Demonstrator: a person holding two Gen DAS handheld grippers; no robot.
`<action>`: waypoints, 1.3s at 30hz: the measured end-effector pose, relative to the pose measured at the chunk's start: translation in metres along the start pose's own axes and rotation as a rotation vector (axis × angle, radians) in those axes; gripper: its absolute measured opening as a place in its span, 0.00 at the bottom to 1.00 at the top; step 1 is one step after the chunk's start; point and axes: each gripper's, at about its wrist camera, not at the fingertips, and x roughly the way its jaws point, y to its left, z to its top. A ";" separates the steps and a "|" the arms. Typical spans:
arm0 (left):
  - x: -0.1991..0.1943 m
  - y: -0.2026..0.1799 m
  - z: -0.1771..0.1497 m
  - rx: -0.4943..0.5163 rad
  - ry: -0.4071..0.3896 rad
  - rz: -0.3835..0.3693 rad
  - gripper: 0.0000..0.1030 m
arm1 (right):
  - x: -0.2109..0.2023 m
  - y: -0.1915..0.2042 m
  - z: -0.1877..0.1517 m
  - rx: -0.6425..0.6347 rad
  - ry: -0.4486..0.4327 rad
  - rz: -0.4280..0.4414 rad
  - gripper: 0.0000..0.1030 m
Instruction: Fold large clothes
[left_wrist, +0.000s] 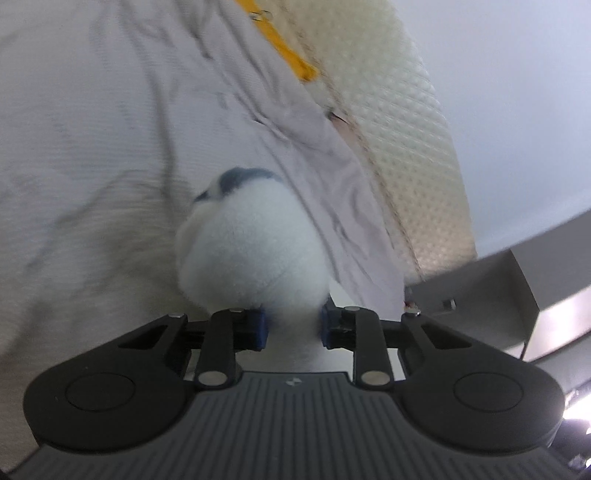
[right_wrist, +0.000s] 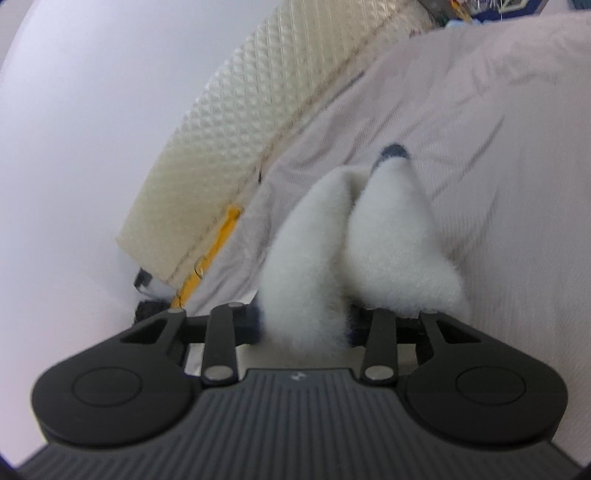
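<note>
A white fluffy garment (left_wrist: 255, 251) with a blue-grey trim bulges up in the left wrist view, just ahead of my left gripper (left_wrist: 291, 325). The blue pads (left_wrist: 258, 328) press on it from both sides, so the gripper is shut on it. In the right wrist view the same fluffy garment (right_wrist: 402, 251) rises in two soft folds with the blue-grey trim at the top. My right gripper (right_wrist: 306, 325) is shut on the left fold, and the fleece hides its fingertips. Both held parts hang lifted above the bed.
A pale wrinkled sheet (left_wrist: 92, 147) covers the bed (right_wrist: 498, 110) under the garment. The cream quilted mattress side (left_wrist: 406, 129) (right_wrist: 240, 129) has a yellow strip (left_wrist: 291, 55) (right_wrist: 218, 243) along it. A grey metal shelf (left_wrist: 517, 295) stands beyond the bed's edge. A plain white wall (right_wrist: 92, 110) lies behind.
</note>
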 end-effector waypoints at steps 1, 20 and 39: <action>0.002 -0.012 0.000 0.018 0.006 -0.007 0.28 | -0.002 0.002 0.011 -0.001 -0.011 0.002 0.39; 0.293 -0.271 0.043 0.256 0.094 -0.149 0.28 | 0.071 -0.061 0.259 -0.043 -0.281 -0.029 0.39; 0.489 -0.186 -0.013 0.315 0.181 -0.135 0.28 | 0.141 -0.227 0.225 0.042 -0.304 -0.102 0.39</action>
